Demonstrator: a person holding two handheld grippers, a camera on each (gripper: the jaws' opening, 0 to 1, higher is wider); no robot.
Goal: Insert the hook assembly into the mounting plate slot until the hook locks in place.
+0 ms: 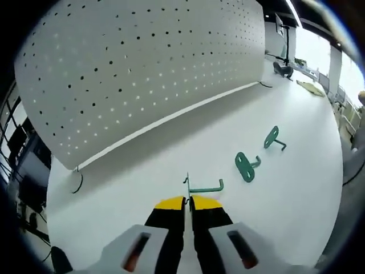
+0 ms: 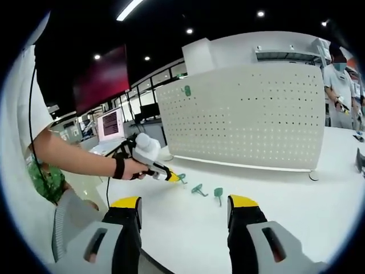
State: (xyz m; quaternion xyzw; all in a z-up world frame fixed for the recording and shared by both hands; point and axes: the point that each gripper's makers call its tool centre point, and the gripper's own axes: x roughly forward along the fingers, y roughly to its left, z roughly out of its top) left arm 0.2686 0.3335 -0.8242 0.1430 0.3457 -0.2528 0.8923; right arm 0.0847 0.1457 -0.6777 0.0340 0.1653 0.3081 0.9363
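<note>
On the left of the white table [image 1: 142, 165] we have the left gripper [image 1: 187, 201] with its jaws clenched on a green hook [image 1: 205, 187], pinching it by the thin upright end so the long shank sticks out sideways over the tabletop. In the right gripper view that same gripper [image 2: 171, 177] sits at the table's near left part, held by the person's hand [image 2: 132, 167].

Moving right, two more green hook pieces [image 1: 246, 166] [image 1: 274, 138] lie flat, well apart from the white pegboard [image 1: 142, 68] that stands along the table's far edge. One green piece [image 2: 186, 90] already hangs near the board's upper left corner.

The right gripper [image 2: 185, 214] hangs released, jaws wide apart, nothing between them.

We judge the hook light, stiff and slick, likely painted metal, so it may twist in a narrow pinch. Holding it close to the plate end should steady it for insertion into a slot.
</note>
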